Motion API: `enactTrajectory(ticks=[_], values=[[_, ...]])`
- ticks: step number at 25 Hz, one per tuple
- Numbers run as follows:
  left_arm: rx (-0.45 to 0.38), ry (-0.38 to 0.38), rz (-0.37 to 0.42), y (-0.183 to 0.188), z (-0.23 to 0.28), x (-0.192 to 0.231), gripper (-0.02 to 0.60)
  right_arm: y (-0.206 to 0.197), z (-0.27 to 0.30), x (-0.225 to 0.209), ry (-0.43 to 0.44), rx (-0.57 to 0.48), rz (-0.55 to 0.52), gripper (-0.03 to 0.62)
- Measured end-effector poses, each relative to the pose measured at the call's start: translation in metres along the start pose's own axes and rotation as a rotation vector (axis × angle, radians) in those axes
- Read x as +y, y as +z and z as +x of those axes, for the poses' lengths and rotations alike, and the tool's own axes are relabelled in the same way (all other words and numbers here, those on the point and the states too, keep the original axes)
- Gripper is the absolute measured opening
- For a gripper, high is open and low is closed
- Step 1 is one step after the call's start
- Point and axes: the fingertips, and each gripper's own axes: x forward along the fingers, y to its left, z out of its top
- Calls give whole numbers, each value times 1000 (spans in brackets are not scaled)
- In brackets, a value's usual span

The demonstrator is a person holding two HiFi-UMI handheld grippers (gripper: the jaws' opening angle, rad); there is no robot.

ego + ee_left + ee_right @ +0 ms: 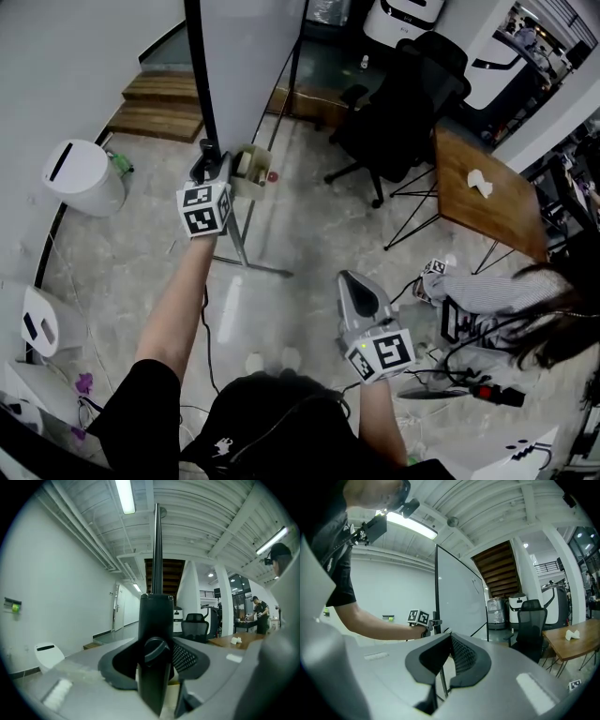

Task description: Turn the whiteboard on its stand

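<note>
The whiteboard (248,56) stands upright on a black-framed stand at the top middle of the head view, its white face (457,602) also in the right gripper view. My left gripper (211,167) is at the board's left black post (199,75). In the left gripper view that post with its round knob (155,648) fills the gap between the jaws, which are closing round it with pads against both sides. My right gripper (358,286) hangs lower right over the floor, away from the board, its jaws (450,637) shut with nothing between them.
The stand's metal foot (248,258) runs along the floor under my left arm. A white bin (82,176) is at the left, wooden steps (159,108) behind. A black office chair (403,103), a wooden table (487,192), a crouched person (511,291) and floor cables (469,384) are at the right.
</note>
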Motion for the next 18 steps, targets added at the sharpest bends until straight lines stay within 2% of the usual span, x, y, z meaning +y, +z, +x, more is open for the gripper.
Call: enactTrajectory(ticks=[7,18], values=[[11,20,-6,-3,-10,-5,195,-5,-18,-9,-23,-6,12,6],[16,32,-3,-8,-35,-15,195,-3,-26,-4,-5,-19,9,6]])
